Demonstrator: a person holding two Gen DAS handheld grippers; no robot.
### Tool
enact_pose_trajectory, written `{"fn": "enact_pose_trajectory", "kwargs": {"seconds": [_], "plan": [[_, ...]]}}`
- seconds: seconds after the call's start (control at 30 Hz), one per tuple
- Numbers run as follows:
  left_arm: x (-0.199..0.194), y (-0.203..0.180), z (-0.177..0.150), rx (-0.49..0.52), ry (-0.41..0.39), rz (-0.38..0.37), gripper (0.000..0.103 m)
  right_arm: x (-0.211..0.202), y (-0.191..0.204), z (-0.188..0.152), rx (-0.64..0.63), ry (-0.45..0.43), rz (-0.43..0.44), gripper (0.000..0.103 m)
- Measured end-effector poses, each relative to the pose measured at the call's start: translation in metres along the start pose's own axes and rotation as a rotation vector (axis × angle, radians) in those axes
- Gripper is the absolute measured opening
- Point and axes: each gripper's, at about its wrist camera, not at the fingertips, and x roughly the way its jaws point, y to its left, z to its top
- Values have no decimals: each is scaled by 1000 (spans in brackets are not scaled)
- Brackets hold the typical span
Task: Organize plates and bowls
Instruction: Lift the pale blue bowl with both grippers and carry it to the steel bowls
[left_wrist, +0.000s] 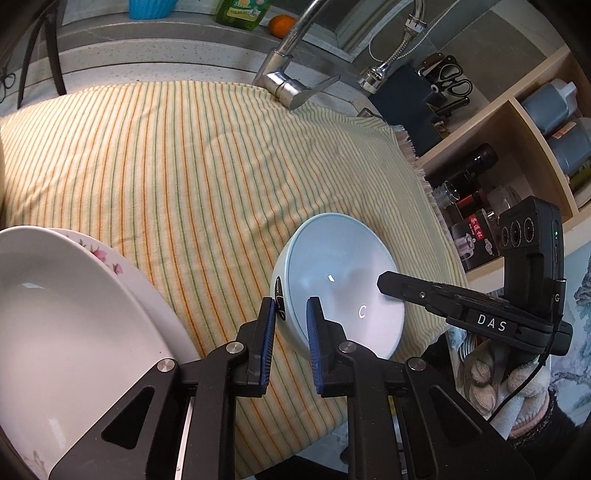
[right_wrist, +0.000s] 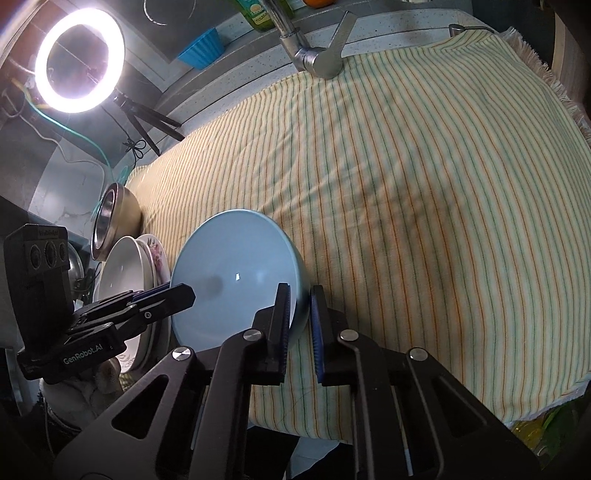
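2 grippers, left (left_wrist: 291, 317) and right (right_wrist: 300, 310), clamp opposite rims of the blue bowl (right_wrist: 236, 277).

bowl (left_wrist: 343, 295): glazed ceramic, pale blue, smooth, glossy, with small highlights.
cloth (left_wrist: 166, 166): woven striped fabric, matt, fringed at the right of the frame.
my left gripper (left_wrist: 291, 332): matt black plastic, ribbed blue pads, bright metal pins.
white plate (left_wrist: 66, 306): glossy glaze, lower left.
faucet (left_wrist: 291, 85): brushed metal, top centre.
steel bowl (right_wrist: 110, 218): polished, left.
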Motion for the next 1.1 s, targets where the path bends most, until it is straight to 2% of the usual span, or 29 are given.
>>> {"fn": "enact_pose_trajectory", "kwargs": {"seconds": [0.2,0.43,0.73,1.1], "plan": [[-10,0,0,0,-18,-9,15,-8,6,4,13,-20,9,11],[-45,7,5,-14,-93,-16,15,-23,38,20,-31,-63,26,11],[-103,38,8,-51,-215,17,15,-21,103,42,-121,-90,74,11],[-158,92,8,-130,-312,66,15,4,186,61,-227,-80,129,11]]}}
